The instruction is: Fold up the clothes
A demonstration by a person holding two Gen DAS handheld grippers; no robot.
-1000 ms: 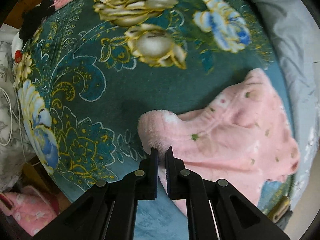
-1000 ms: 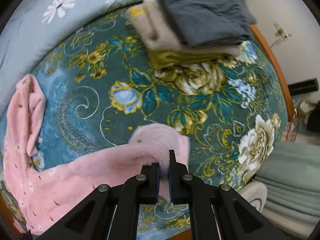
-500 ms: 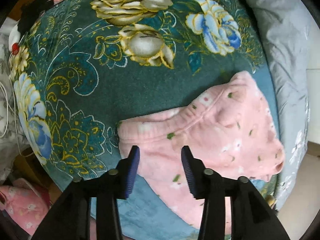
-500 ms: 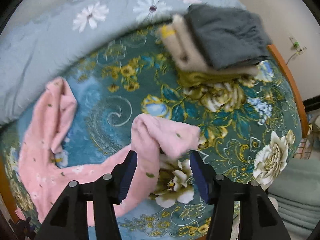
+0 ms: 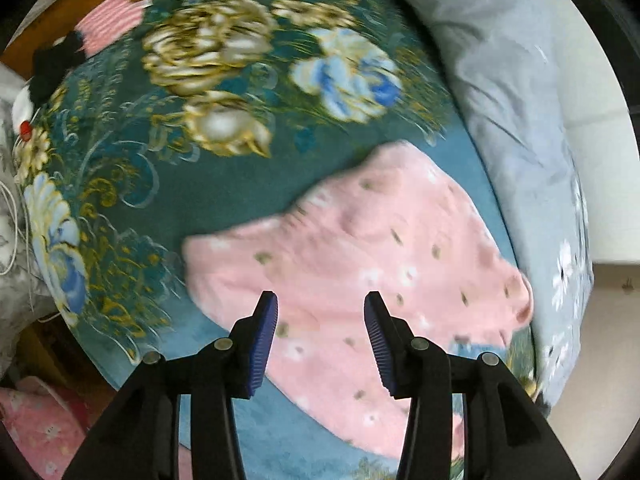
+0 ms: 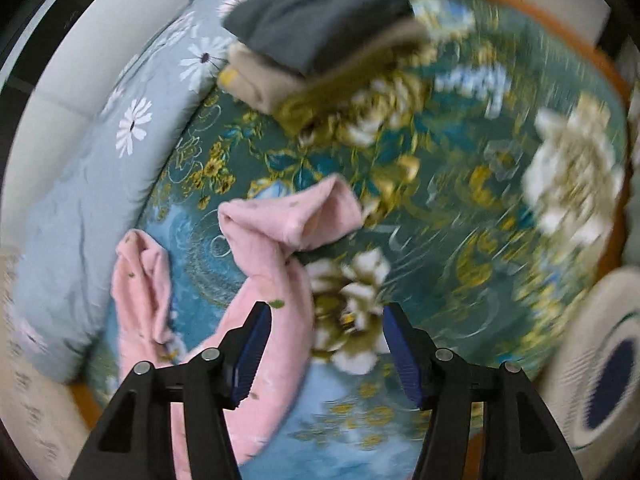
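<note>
A pink fleece garment (image 5: 360, 264) with small flowers lies spread on the teal floral blanket (image 5: 192, 184). My left gripper (image 5: 320, 316) is open and empty, held above the garment's near part. In the right wrist view the same pink garment (image 6: 280, 248) lies crumpled, with one end folded back toward the middle of the blanket (image 6: 460, 208). My right gripper (image 6: 326, 328) is open and empty, above the garment's edge and a white flower print.
A stack of folded clothes (image 6: 320, 28), grey on beige on olive, sits at the far side of the bed. A light blue daisy quilt (image 6: 100, 184) runs along the left; it shows at the right in the left wrist view (image 5: 520, 112). A pink striped item (image 5: 114, 20) lies far left.
Both grippers were shut on the pink garment a second ago. They opened, let it drop onto the blanket, and have pulled back and upward. The right view swings quickly.
</note>
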